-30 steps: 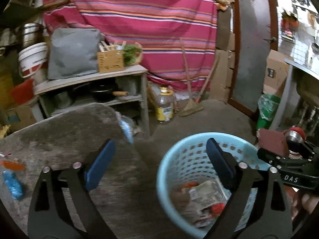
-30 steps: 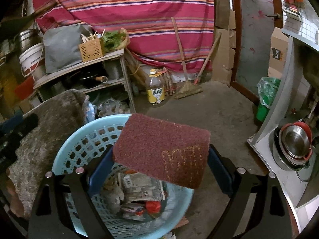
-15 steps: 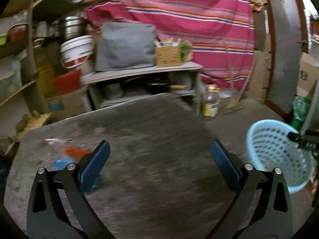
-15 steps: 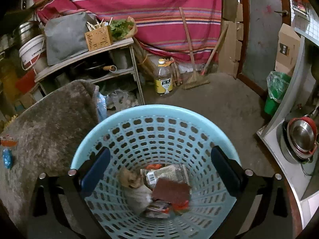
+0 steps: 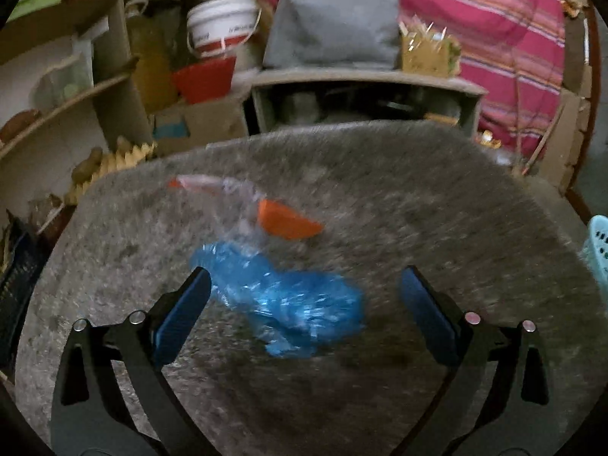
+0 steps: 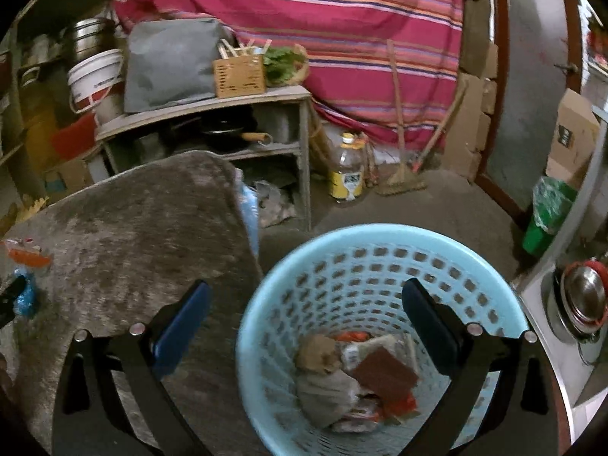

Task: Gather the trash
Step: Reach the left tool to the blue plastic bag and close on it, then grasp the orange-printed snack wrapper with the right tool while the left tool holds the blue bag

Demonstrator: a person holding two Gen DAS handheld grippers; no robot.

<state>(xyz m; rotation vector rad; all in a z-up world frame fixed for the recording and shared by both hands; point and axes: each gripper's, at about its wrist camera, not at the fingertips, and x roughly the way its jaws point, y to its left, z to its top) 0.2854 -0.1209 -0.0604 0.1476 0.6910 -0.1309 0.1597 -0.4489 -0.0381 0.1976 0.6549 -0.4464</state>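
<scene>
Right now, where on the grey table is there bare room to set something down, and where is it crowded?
The grey table is bare across its right half, from the orange scrap to the edge by the blue basket, and along the near edge. The left-centre is crowded: blue plastic bag, orange scrap and clear wrapper lie clustered there.

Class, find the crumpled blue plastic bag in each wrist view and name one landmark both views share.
Left wrist view: the blue plastic bag lies low in the middle, on the grey table, just ahead of the open fingers.
Right wrist view: the bag shows small at the far left edge, on the same table.
Shared landmark: the white bucket with a red band behind the table.
</scene>
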